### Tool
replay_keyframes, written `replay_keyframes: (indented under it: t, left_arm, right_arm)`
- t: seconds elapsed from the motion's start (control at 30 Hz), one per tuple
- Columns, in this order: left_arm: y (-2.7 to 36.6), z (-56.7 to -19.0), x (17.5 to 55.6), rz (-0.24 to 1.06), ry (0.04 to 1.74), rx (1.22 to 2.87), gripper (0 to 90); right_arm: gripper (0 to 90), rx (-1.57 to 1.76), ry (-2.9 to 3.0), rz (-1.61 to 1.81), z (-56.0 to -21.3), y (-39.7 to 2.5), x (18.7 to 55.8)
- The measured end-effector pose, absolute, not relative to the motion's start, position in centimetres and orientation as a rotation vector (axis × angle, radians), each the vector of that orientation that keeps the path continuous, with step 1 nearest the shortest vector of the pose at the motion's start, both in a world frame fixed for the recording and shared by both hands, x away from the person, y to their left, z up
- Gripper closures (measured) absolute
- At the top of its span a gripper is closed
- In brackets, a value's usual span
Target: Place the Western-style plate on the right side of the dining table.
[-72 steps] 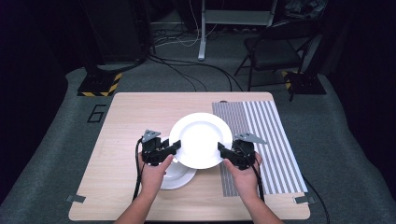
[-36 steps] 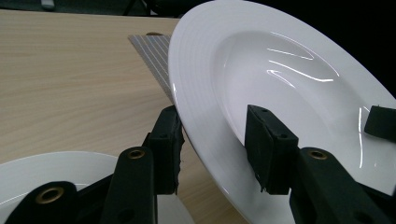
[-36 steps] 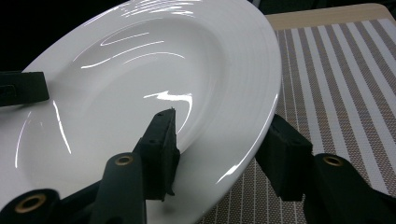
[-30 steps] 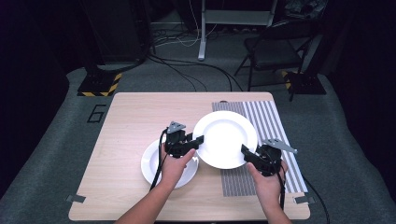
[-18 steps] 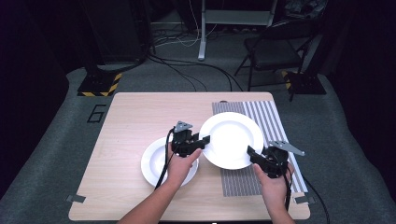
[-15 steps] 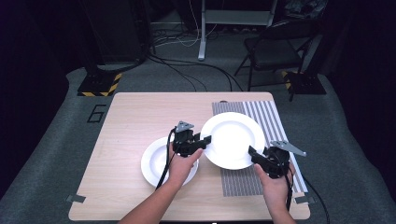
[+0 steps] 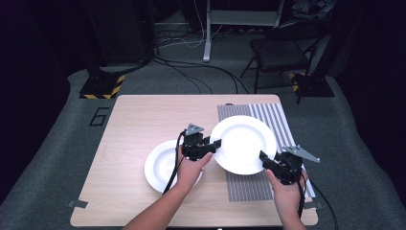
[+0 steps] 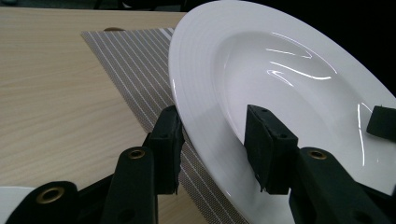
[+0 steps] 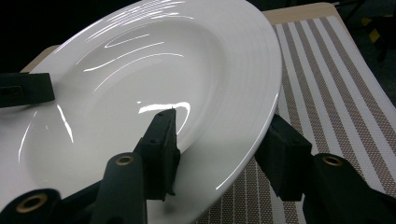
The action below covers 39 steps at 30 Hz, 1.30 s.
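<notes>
You have the large white plate between both grippers, lifted over the striped placemat, which I use as the landmark here. In the high view the plate covers the placemat's middle and juts past its left edge, toward the bare wooden table.

Your left gripper meets the plate at its left rim, just off the placemat's left edge. In the left gripper view the jaws straddle that rim, one pad beneath and one on the upper face, pinching it. The plate tilts there, with placemat stripes visible under it.

Your right gripper takes the plate's near right rim, over the placemat's near half. In the right gripper view one jaw lies on the plate's inner face and the other sits under the rim above the stripes, so the jaws are closed on the plate's edge.

A second white plate lies flat on the table, left of the placemat and well apart from it, partly under your left hand. The corner of it shows at the bottom left of the left gripper view.
</notes>
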<state>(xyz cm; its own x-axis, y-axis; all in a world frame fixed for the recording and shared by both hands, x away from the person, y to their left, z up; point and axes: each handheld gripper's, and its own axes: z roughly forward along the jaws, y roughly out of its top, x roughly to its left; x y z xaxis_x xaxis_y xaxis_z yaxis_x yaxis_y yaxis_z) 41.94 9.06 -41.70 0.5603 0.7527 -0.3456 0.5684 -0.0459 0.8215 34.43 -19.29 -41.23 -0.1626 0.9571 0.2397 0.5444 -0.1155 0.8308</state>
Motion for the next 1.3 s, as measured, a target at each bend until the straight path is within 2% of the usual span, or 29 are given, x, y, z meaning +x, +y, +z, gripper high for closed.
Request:
replay_keyframes:
  t: [1.3]
  left_arm:
    - [6.0, -43.3, 42.6, 0.185, 1.068, 1.766, 57.4]
  right_arm:
    - [50.0, 1.706, 1.671, 1.196, -42.8, -22.1, 33.8]
